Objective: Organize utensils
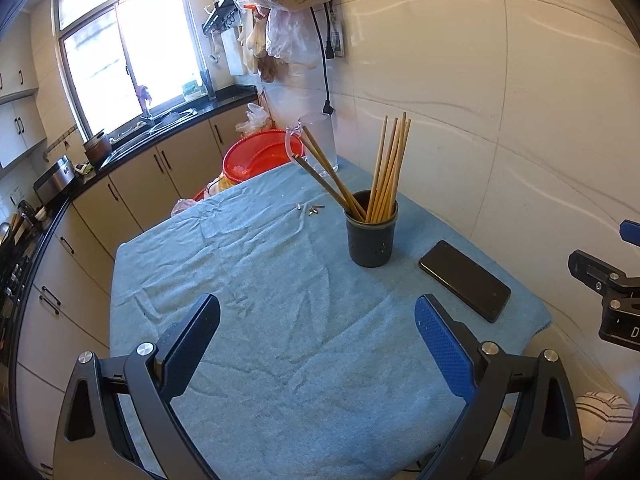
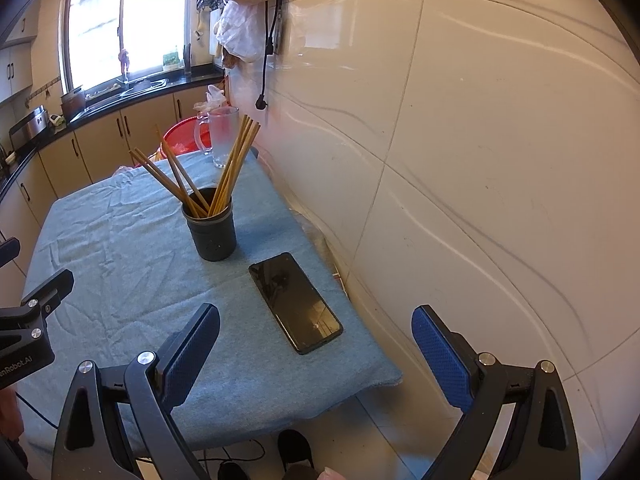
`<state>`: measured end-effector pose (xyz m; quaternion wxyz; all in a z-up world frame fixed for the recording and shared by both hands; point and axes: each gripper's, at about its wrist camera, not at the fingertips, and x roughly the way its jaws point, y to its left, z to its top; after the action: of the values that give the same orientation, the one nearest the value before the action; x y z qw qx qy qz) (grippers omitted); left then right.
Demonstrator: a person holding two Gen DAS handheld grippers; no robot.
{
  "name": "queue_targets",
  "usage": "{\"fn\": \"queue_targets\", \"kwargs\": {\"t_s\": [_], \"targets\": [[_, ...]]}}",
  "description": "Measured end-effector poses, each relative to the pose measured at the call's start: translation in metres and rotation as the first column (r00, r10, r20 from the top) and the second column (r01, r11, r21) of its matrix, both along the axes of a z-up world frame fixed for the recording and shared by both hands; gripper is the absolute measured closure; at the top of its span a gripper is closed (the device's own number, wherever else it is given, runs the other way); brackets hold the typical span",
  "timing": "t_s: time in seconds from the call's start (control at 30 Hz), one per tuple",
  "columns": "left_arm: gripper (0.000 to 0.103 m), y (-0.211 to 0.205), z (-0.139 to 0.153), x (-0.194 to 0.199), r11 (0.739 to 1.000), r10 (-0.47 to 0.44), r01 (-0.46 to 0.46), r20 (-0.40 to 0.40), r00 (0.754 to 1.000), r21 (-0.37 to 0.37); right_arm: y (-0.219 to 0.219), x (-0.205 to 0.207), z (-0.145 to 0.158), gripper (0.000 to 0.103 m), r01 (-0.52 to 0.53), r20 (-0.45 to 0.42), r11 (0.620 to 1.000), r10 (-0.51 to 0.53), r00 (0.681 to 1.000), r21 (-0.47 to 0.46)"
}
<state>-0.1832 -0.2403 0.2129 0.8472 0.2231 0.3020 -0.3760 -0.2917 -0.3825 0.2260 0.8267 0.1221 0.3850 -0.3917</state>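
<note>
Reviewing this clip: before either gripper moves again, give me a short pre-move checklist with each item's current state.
1. Left gripper open and empty: ok.
2. Right gripper open and empty: ok.
3. Chopsticks all inside the dark cup: ok; some lean away from the main bunch.
4. Cup upright on the blue towel: ok.
5. Phone lies near the towel's edge, close to the right gripper's path: not ok, avoid it.
6. Small metal bits on the towel beyond the cup, whether utensils: cannot tell.

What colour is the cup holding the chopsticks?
Dark grey, nearly black. The cup shows best in the left wrist view.
</note>
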Motion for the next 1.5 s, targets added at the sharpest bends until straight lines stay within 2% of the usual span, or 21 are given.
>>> {"fn": "queue_targets", "kwargs": {"t_s": [1.07, 1.5], "targets": [[0.006, 0.018, -0.002, 0.022, 1.0, -0.002, 0.001, -0.031, 1.0, -0.024, 0.029, 0.033, -0.007, 0.004, -0.026, -0.066, 1.0, 0.025, 0.998, -0.016], [0.006, 0.02, -0.007, 0.029, 0.999, -0.044, 0.043, -0.051, 0.998, -0.03, 0.036, 0.038, -0.007, 0.004, -0.007, -0.093, 1.0, 0.004, 0.996, -0.024]]}}
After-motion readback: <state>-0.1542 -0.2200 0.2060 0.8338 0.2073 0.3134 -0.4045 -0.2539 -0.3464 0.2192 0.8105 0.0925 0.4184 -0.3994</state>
